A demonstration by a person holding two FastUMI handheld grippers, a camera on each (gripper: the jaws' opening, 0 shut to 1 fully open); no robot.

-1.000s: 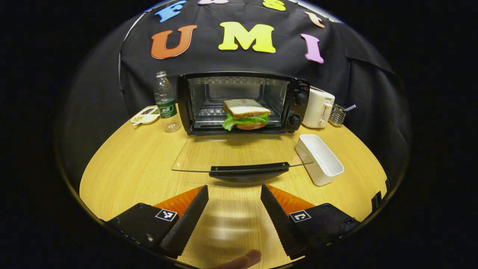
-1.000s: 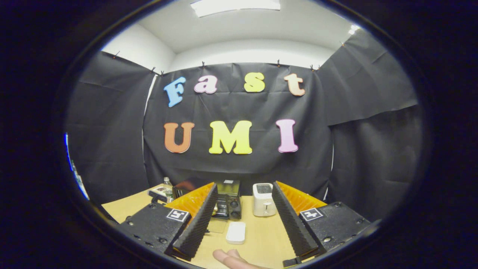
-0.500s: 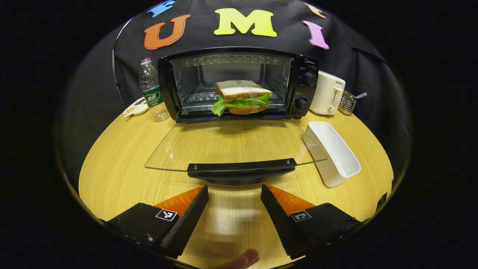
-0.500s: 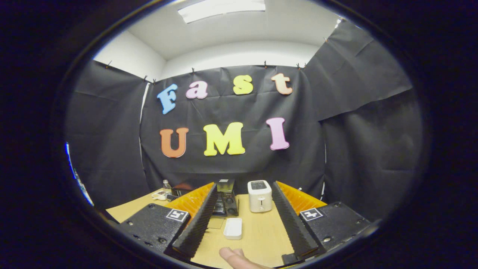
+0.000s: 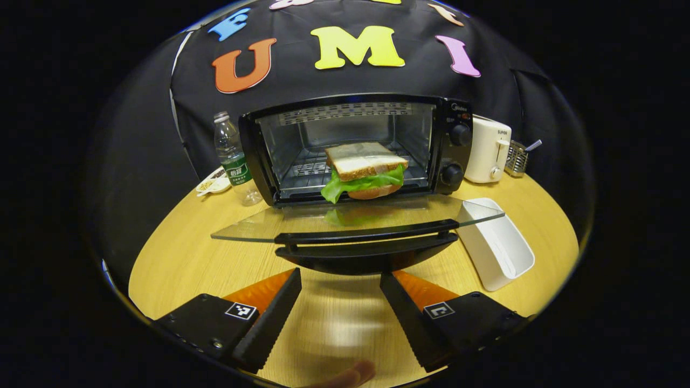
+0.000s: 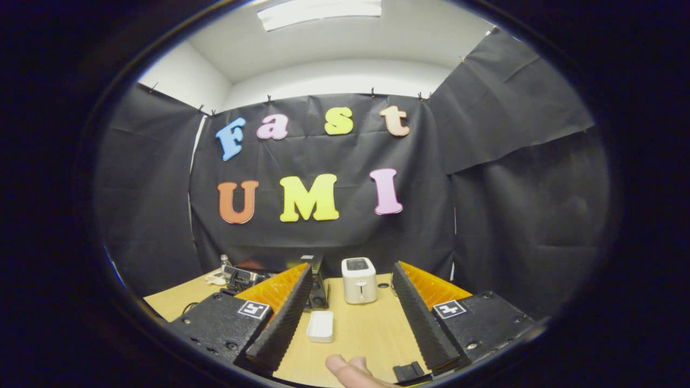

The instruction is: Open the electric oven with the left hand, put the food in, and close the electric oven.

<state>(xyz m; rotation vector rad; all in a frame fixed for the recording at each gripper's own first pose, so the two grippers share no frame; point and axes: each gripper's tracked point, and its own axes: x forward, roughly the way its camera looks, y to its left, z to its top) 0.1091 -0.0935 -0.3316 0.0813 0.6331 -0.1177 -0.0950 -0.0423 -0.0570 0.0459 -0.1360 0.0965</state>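
Risen since earlier — glass door point(image 5: 345, 215), centre frame; stiff, fragile; lift by black handle point(image 5: 362, 237). Left gripper point(image 5: 339, 302) wide open, empty.

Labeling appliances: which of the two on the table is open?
The black oven: its glass door hangs down and the sandwich sits inside. The white toaster beside it has no door.

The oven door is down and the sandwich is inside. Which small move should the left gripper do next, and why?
Probably ease the open left gripper forward and up under the door handle to swing the glass door shut. The sandwich already lies inside the oven, and the handle hangs just ahead of the fingers, untouched.
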